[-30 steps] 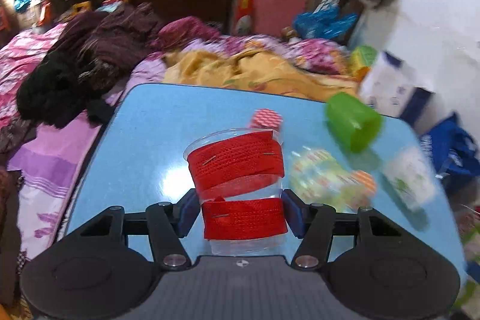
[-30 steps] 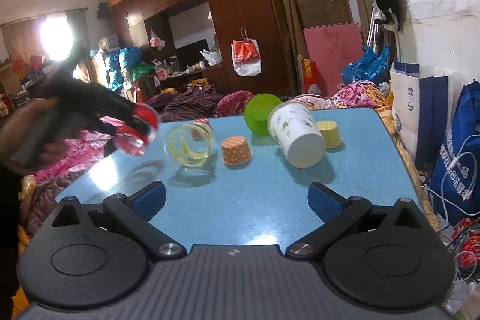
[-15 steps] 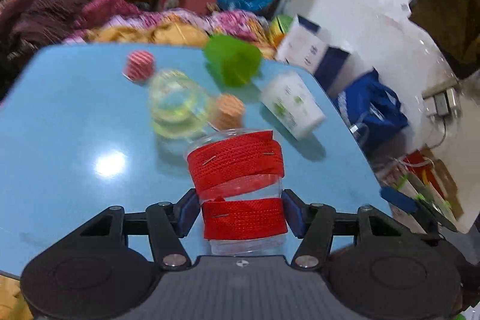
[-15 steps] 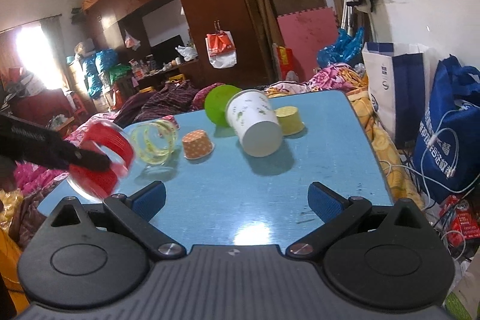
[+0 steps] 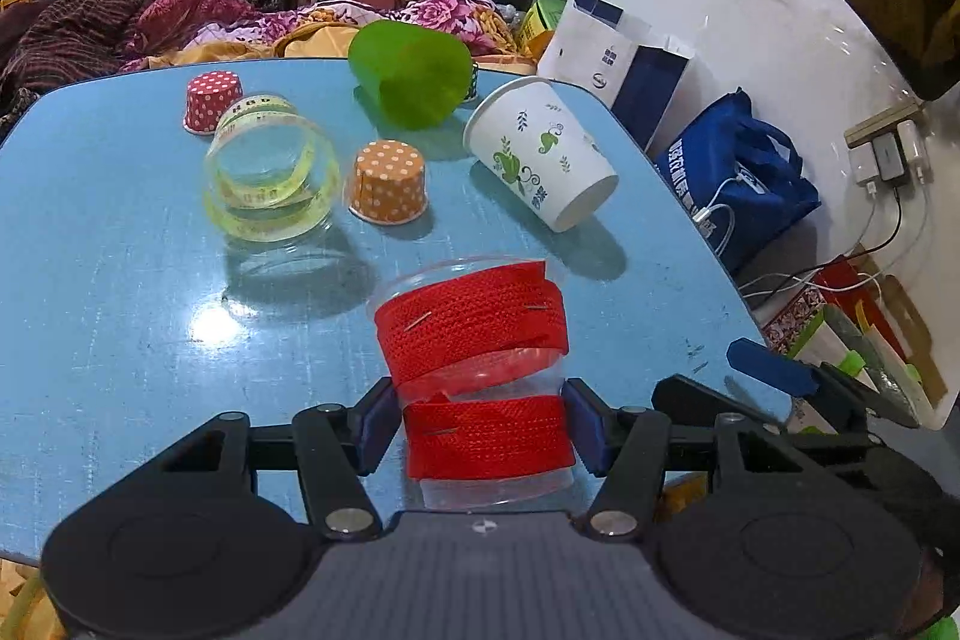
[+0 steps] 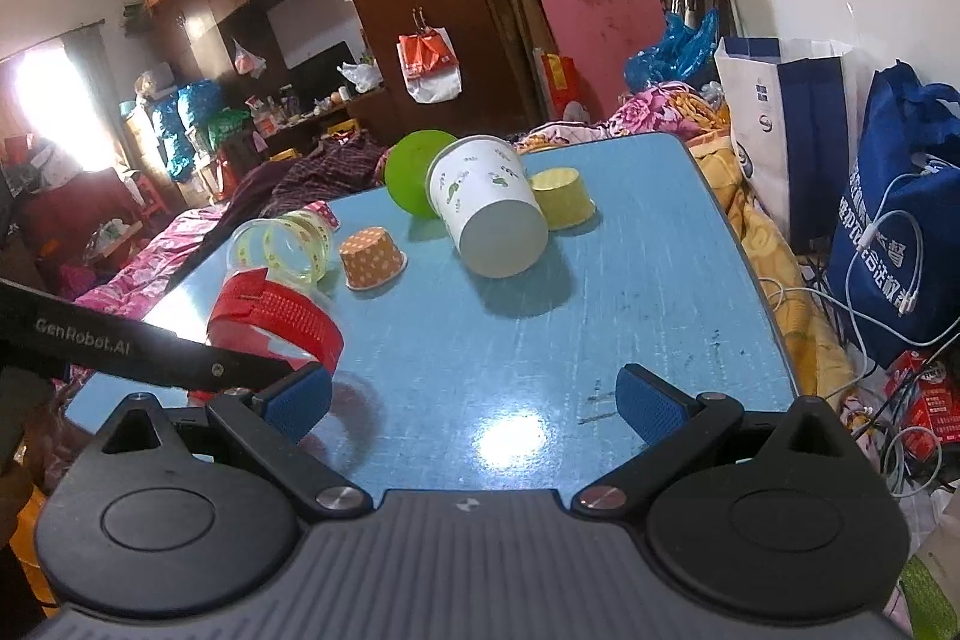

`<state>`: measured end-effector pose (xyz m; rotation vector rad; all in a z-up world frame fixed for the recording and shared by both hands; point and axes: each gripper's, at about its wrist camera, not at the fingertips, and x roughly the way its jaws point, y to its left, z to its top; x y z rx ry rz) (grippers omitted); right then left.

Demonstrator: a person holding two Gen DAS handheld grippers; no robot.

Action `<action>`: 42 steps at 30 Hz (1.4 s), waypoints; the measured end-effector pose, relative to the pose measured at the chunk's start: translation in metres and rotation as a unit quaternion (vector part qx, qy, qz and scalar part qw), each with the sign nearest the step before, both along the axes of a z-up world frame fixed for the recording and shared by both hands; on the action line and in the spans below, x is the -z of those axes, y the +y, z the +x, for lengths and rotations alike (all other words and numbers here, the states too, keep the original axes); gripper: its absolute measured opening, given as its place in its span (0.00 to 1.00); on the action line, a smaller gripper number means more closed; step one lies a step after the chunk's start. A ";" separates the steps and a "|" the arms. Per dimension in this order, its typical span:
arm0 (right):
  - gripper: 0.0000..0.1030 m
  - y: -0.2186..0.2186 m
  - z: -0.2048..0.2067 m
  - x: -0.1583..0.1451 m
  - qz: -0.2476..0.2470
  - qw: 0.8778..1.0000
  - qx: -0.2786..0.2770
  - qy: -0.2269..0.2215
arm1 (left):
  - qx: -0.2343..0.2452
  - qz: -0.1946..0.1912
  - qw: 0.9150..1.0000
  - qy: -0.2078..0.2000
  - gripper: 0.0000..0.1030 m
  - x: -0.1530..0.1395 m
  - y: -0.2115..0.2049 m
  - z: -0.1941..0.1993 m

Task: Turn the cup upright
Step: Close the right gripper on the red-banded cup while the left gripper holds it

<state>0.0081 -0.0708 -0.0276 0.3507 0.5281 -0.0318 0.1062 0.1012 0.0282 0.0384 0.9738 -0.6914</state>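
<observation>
Now, left tool [image 5: 483,424] pinching red-banded clear cup [image 5: 474,370], long axis near-vertical (rim away from the camera), right tool [image 6: 474,400] spread.

My left wrist camera sits low at the near edge of the blue table [image 5: 120,316], looking across it toward the far right wall. My right wrist camera looks from the near right edge toward the far wardrobe [image 6: 384,10]. Both take in the white paper cup [image 5: 540,160] [image 6: 489,220] and orange dotted cup [image 5: 389,181] [image 6: 371,256] mid-table
</observation>
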 end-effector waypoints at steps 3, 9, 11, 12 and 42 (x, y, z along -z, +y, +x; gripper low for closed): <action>0.99 -0.002 0.004 -0.001 0.015 1.000 -0.001 0.003 | 0.006 0.000 1.000 -0.005 0.62 -0.001 -0.001 -0.002; 0.99 -0.015 0.021 -0.002 0.126 0.991 -0.039 0.020 | 0.017 -0.004 1.000 -0.005 0.67 0.000 -0.001 -0.002; 0.99 -0.015 0.025 -0.002 0.141 0.989 -0.039 0.027 | 0.020 -0.003 1.000 -0.001 0.67 0.002 -0.001 -0.001; 0.99 -0.015 0.028 -0.003 0.149 0.987 -0.043 0.032 | 0.019 -0.003 1.000 0.000 0.67 0.003 -0.001 0.000; 0.67 0.055 0.097 -0.031 0.028 0.971 -0.133 0.195 | 0.050 -0.005 0.999 0.008 0.67 0.015 -0.002 -0.002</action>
